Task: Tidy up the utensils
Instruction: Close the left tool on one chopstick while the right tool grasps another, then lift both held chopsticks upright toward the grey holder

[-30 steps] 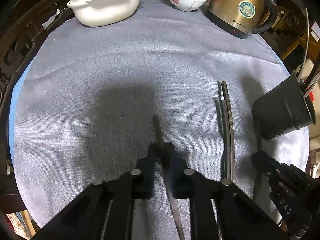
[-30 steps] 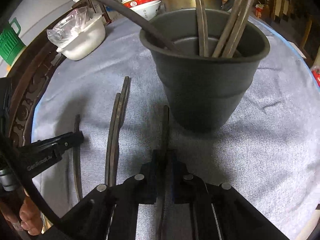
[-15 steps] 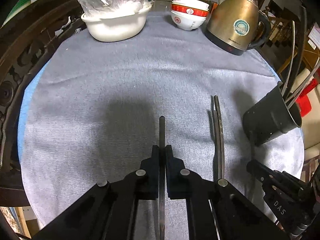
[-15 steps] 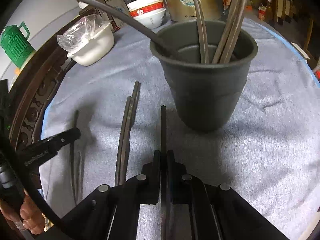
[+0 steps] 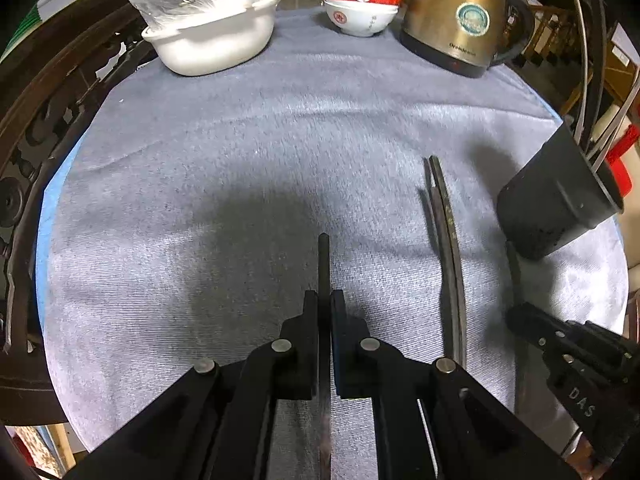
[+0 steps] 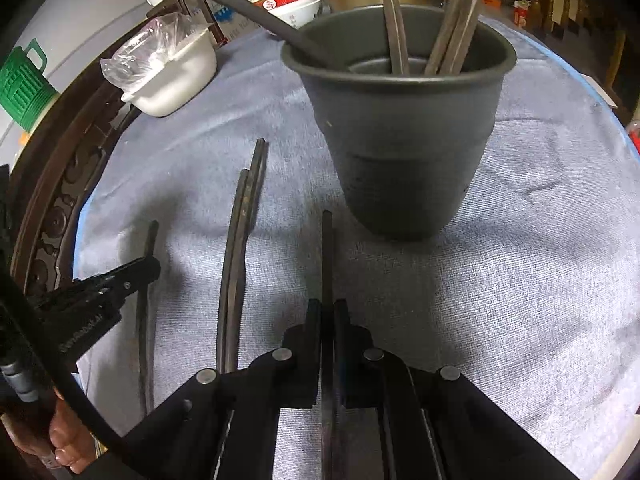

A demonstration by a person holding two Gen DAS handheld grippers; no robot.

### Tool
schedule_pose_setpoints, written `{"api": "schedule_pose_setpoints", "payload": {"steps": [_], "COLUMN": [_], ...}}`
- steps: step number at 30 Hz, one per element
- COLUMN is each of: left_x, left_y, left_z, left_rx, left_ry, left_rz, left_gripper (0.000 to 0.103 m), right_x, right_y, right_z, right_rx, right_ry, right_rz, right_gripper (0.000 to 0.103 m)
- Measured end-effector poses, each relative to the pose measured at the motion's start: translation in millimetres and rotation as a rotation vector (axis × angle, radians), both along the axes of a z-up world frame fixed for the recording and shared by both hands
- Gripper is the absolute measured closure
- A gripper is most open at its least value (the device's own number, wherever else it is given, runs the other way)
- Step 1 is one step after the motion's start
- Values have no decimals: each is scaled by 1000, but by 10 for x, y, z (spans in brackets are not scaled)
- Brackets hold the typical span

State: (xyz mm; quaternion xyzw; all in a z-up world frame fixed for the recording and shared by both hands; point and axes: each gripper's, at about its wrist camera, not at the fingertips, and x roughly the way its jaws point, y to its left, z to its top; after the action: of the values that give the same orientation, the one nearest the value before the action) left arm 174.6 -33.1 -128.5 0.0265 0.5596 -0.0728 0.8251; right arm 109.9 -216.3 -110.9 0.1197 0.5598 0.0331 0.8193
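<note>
In the left wrist view my left gripper (image 5: 325, 300) is shut on a thin dark chopstick (image 5: 323, 256) that sticks out straight ahead over the grey cloth (image 5: 240, 152). My right gripper (image 6: 328, 308) is shut on another dark chopstick (image 6: 327, 248), whose tip points at the foot of the dark grey utensil cup (image 6: 404, 132). The cup holds several sticks and a long curved handle. A pair of chopsticks (image 6: 240, 240) lies on the cloth between the two grippers. That pair (image 5: 446, 240) and the cup (image 5: 556, 200) are to the right in the left wrist view.
At the far side stand a white dish (image 5: 212, 40) covered in plastic wrap, stacked red-banded bowls (image 5: 360, 12) and a brass kettle (image 5: 460, 28). A carved dark wooden rim (image 5: 48, 92) borders the cloth on the left. A green jug (image 6: 24, 84) stands beyond it.
The left gripper's chopstick was skewed and blurred; now it sits straight between the jaws. Both views have tilted up a little, showing more of the far side. The pair on the cloth has not moved.
</note>
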Motion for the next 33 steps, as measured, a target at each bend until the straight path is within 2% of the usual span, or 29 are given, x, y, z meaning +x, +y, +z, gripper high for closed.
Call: {"api": "schedule_pose_setpoints", "payload": {"steps": [18, 27, 29, 31, 33], "left_x": [-37, -49, -35, -16, -5], "left_y": [-42, -49, -18, 10, 15], "left_z": [-97, -73, -71, -66, -62], "left_rx": [38, 25, -3, -64, -128], "left_ry": [-16, -18, -7, 14, 38], "left_rz": [-26, -50, -60, -88, -140], "left_gripper": [97, 97, 93, 72, 58], "right_x": [80, 105, 112, 116, 121], "right_y": [56, 100, 111, 127, 127], "right_z": [-13, -11, -9, -8, -8], "right_rx": [-21, -39, -45, -55, -57], "right_ry": [0, 3, 3, 0, -1], "right_rz": [25, 27, 30, 36, 40], "right_gripper": [94, 94, 94, 94, 94]}}
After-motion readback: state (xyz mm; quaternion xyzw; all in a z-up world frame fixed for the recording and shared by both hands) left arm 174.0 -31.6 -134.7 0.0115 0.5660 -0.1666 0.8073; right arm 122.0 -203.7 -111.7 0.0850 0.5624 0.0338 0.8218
